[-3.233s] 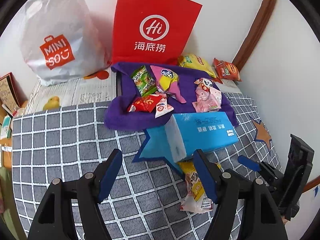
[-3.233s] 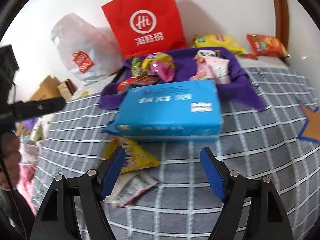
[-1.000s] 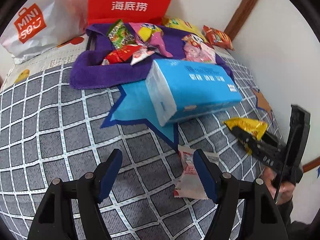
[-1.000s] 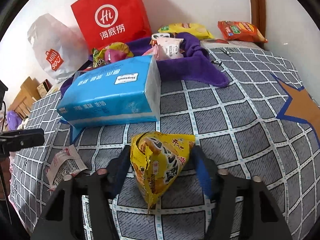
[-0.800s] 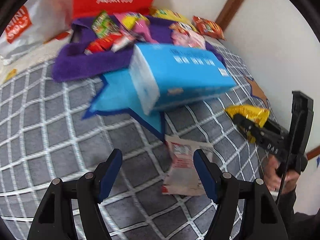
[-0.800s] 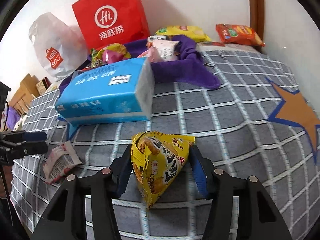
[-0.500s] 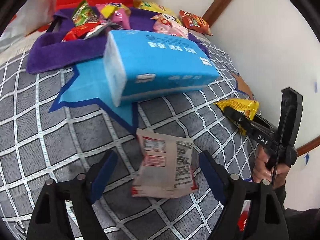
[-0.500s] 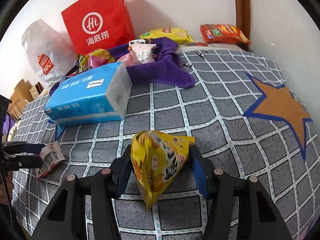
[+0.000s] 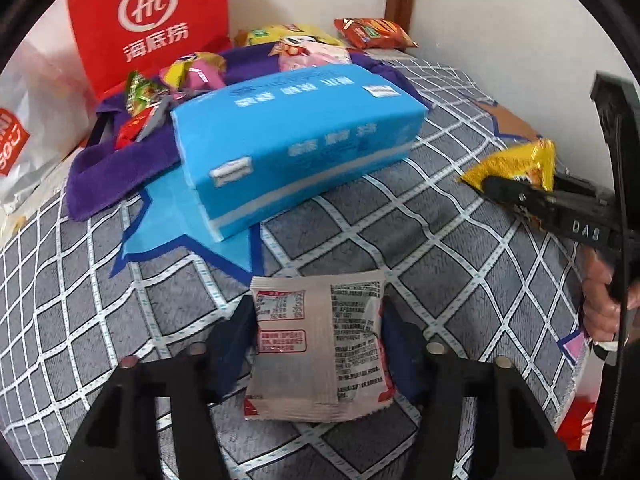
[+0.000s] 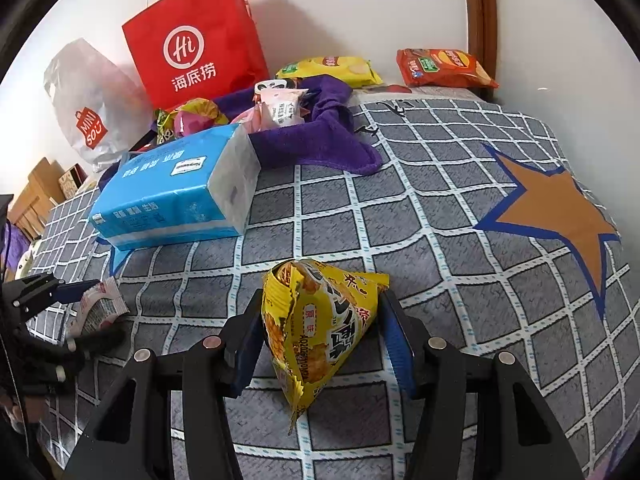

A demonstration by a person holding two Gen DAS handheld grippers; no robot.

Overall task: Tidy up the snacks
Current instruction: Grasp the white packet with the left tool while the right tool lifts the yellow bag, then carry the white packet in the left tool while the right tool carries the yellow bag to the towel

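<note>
A white snack packet (image 9: 320, 340) lies back side up on the grey checked bedcover (image 9: 400, 240), between the fingers of my left gripper (image 9: 316, 344). The jaws are closing and the blue pads sit against both its side edges. In the right wrist view that packet (image 10: 100, 308) shows at the far left in the same grip. My right gripper (image 10: 320, 332) is shut on a yellow snack bag (image 10: 320, 320), held just above the cover. The left wrist view shows this bag (image 9: 516, 164) at the right edge. More snacks lie on a purple towel (image 10: 320, 148) at the back.
A blue tissue pack (image 9: 300, 140) lies between the grippers and the towel. Against the wall stand a red paper bag (image 9: 148, 28) and a white plastic bag (image 10: 88, 104). A yellow chip bag (image 10: 332, 68) and an orange one (image 10: 444, 66) lie behind the towel.
My left gripper slid over the white packet, opened wider, then closed in on its sides. My right gripper kept the yellow bag and drifted slightly sideways.
</note>
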